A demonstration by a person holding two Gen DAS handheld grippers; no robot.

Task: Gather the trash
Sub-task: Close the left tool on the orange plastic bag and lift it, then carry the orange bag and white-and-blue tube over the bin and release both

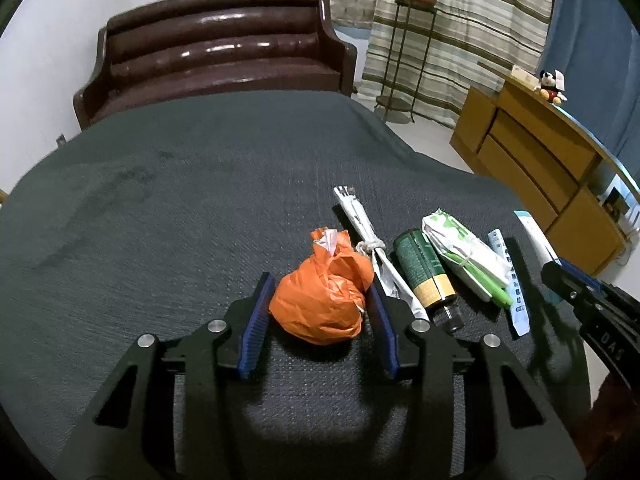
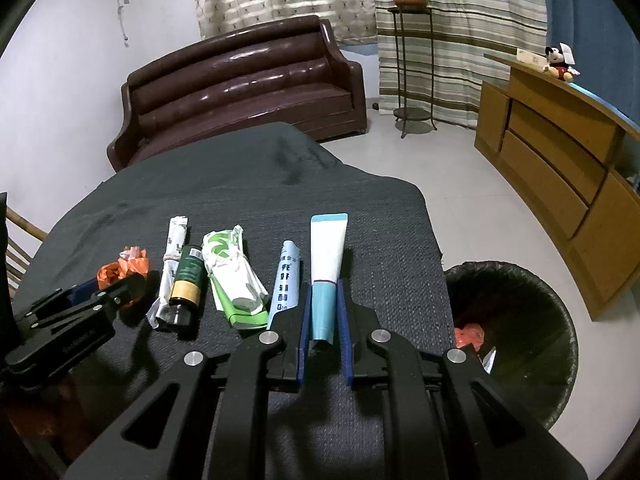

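A knotted orange plastic bag [image 1: 320, 304] lies on the dark cloth-covered table [image 1: 180, 220], and my left gripper [image 1: 319, 282] has its blue pads against both sides of it. To its right lie a tied white paper roll [image 1: 372, 248], a green bottle [image 1: 420, 268], a green-and-white wrapper bundle [image 1: 460, 248] and a blue sachet [image 1: 508, 276]. My right gripper [image 2: 324, 285] is shut on the lower end of a white-and-teal tube [image 2: 328, 248], which rests on the cloth. The right gripper [image 1: 568, 280] also shows at the edge of the left wrist view.
A black-lined trash bin [image 2: 532, 344] stands on the floor off the table's right edge, with orange scraps inside. A brown sofa [image 2: 240, 88] sits behind the table. A wooden cabinet [image 2: 560, 152] and a plant stand [image 2: 412, 72] are at the right.
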